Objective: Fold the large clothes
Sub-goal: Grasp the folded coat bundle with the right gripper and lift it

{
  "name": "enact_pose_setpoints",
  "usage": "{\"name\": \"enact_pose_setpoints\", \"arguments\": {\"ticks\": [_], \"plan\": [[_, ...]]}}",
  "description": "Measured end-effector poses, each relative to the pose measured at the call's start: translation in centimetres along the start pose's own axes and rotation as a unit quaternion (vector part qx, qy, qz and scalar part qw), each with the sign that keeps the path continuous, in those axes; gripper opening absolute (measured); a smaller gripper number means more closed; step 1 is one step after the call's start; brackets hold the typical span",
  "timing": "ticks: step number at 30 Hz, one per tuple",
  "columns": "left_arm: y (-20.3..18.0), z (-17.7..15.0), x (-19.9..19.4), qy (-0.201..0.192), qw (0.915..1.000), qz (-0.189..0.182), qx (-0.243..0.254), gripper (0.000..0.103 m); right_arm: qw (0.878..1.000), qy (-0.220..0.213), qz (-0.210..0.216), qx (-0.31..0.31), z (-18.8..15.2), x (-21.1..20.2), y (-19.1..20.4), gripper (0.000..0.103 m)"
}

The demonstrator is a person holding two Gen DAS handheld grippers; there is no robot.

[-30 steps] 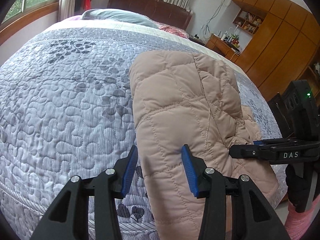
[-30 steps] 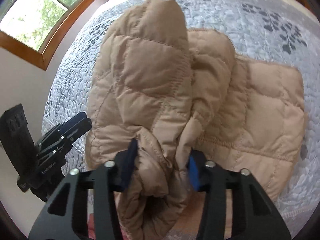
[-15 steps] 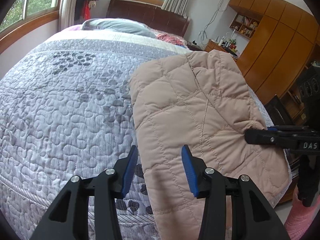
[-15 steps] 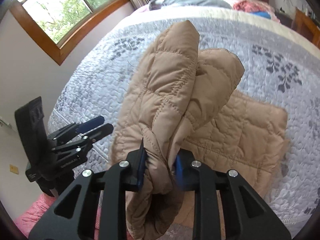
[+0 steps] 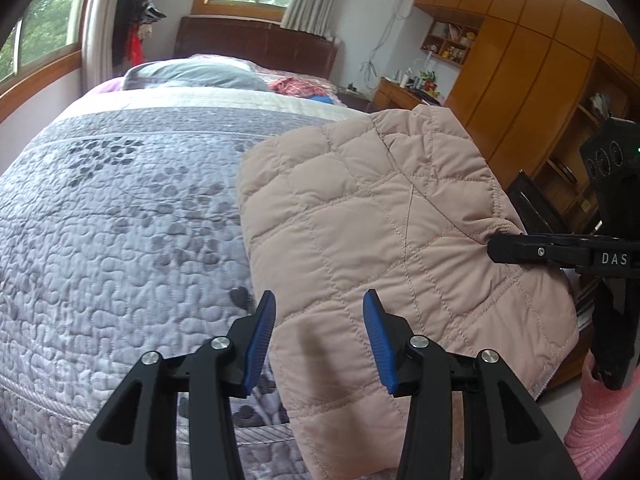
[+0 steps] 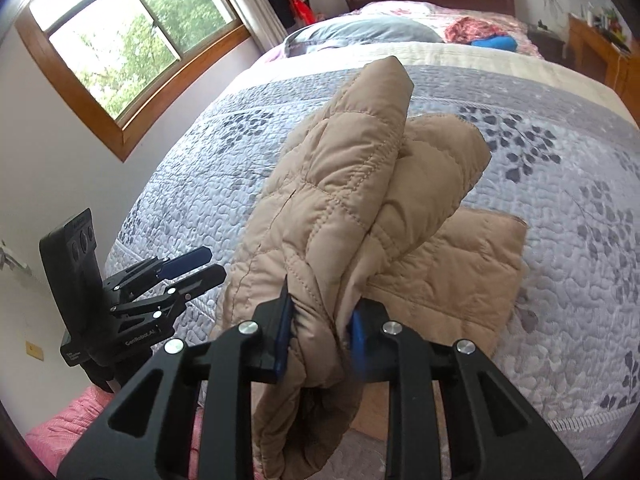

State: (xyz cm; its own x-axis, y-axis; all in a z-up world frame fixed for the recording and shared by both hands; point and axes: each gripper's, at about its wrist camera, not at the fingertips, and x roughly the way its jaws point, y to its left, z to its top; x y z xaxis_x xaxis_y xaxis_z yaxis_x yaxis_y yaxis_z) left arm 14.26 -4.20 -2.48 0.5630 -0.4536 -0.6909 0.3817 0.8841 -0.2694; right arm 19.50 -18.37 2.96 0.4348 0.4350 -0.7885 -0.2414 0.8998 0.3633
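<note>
While the left gripper (image 5: 318, 340) hangs spread and empty over the bedspread (image 5: 120, 220), the quilted jacket (image 5: 380, 220) lies across the bed's near edge, its right side bunched and pinched in the right gripper (image 6: 320, 332), raised, likely to carry that side over for a fold.

My bed (image 5: 120, 220) wears a grey quilted coverlet printed with dark leaves. The padded beige jacket (image 5: 360, 220) lies on it near the foot edge, part of it lifted off the cover. Beyond the jacket, by the headboard (image 5: 256, 46), lie a grey pillow (image 5: 192, 74) and what looks like crumpled red cloth (image 6: 468, 28).
</note>
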Motion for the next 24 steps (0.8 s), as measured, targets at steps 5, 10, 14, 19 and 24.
{"name": "enact_pose_setpoints", "arguments": {"ticks": [5,10,14,19,24], "plan": [[-1.4,-0.6,1.4,0.015,0.9998,-0.001,0.016,0.045,1.000,0.003,0.005,0.030,-1.7,0.1,-2.9,0.024],[-2.3,-1.5,3.1,0.035,0.9990,0.003,0.028,0.045,0.997,0.019,0.019,0.068,-4.0,1.8,-6.0,0.024],[-2.8,-2.3,4.1,0.040,0.9982,0.010,0.044,0.049,0.994,0.026,0.036,0.103,-6.3,3.6,-8.7,0.025],[-3.6,-3.5,5.8,0.044,0.9969,0.019,0.063,0.051,0.987,0.016,0.072,0.143,-9.2,5.9,-11.7,0.029],[-3.3,-3.8,6.3,0.043,0.9974,0.015,0.055,0.052,0.978,-0.003,0.114,0.176,-10.6,7.1,-13.4,0.029]]}}
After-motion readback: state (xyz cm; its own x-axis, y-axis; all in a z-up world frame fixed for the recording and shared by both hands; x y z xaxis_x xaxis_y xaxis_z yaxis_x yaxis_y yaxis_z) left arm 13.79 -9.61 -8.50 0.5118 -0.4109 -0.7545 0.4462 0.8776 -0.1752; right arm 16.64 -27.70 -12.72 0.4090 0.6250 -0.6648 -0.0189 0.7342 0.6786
